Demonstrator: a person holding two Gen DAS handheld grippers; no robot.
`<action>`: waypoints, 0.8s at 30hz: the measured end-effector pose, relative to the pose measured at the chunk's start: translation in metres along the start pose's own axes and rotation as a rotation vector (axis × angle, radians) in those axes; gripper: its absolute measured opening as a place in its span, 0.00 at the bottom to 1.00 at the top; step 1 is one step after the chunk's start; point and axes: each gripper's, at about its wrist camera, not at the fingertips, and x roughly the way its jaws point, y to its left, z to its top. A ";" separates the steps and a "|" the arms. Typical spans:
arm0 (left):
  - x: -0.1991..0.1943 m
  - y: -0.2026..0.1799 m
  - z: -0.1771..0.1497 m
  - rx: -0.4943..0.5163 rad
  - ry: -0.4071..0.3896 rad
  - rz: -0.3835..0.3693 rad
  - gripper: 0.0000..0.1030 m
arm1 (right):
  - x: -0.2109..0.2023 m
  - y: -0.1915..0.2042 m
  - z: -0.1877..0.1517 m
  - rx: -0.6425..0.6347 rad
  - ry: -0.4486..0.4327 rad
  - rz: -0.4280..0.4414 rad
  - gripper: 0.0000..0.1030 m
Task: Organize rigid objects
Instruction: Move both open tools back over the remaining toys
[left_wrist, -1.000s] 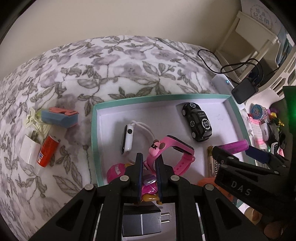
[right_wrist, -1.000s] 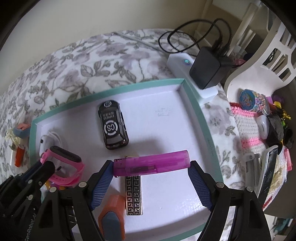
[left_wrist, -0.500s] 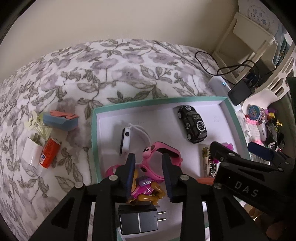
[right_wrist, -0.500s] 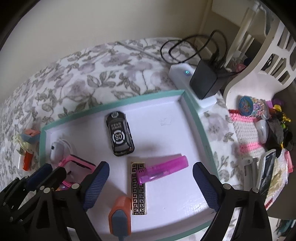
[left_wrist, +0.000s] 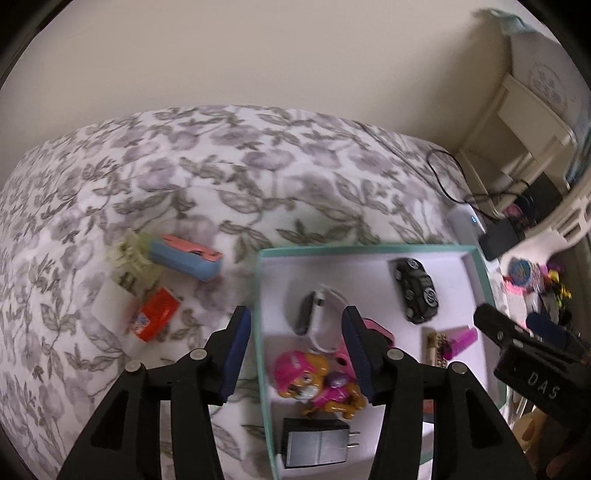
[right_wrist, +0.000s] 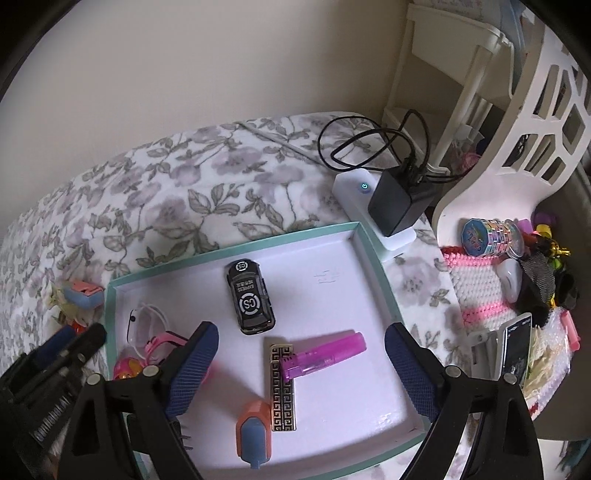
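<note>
One floral bedspread (left_wrist: 229, 177), teal-rimmed tray (right_wrist: 380, 273), beige wall (left_wrist: 258, 55).

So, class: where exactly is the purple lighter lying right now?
In the right wrist view the purple lighter lies inside the teal-edged tray, its left end resting on the gold patterned bar, just below the black toy car.

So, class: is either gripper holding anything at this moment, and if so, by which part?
Nothing is held. The right gripper stands open above the purple lighter; the left gripper is opening, empty.
</note>
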 end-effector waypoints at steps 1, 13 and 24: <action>-0.001 0.004 0.001 -0.012 -0.003 0.009 0.53 | 0.001 0.002 0.000 -0.006 0.003 -0.002 0.91; -0.009 0.057 0.006 -0.150 -0.052 0.139 0.86 | 0.005 0.034 -0.008 -0.066 -0.003 0.042 1.00; -0.026 0.117 0.006 -0.288 -0.111 0.225 0.97 | 0.000 0.090 -0.016 -0.166 -0.032 0.106 1.00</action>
